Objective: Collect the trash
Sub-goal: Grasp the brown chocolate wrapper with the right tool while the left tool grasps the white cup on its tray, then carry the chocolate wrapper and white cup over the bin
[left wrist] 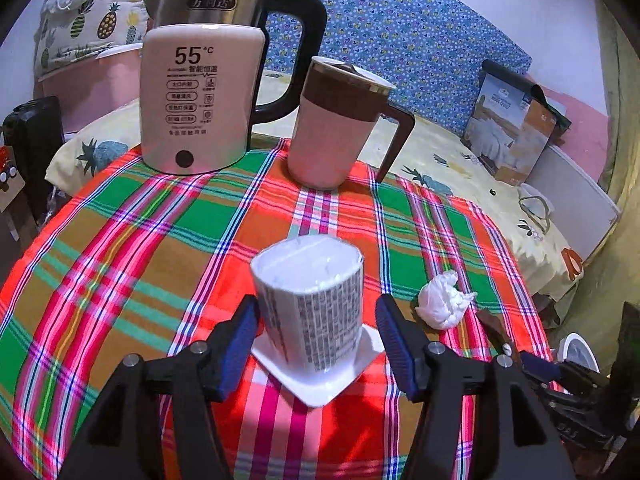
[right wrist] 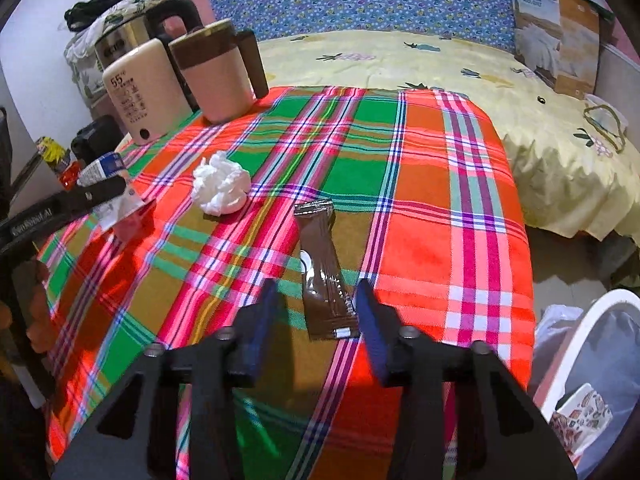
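Plaid cloth in red, green and orange covers the tabletop in both wrist views. Far left rear: a cream electric kettle with steel top and black handle, upright, "55°C" printed on its front. Just beside it to the right stands a cream lidded mug with brown band and brown handle.

Left wrist view: the left gripper has its blue-padded fingers spread to either side of a white square-mouthed cup with grey printed text. The cup stands upright on a white square saucer. Gaps show between the pads and the cup wall; fingers released, nothing grasped.

To the right of the cup a crumpled white tissue ball lies on the cloth, apart from the saucer.

Right wrist view: the same tissue sits left of centre. A flat brown foil sachet lies lengthwise right of it, its near end between the fingers of the right gripper. The right finger sits close against the sachet's edge and the left stands clear; fingers partly closed, not clenched on it.

Far right, below the tabletop edge: a white-rimmed waste bin with a pale liner. A yellow pineapple-print bed lies behind.
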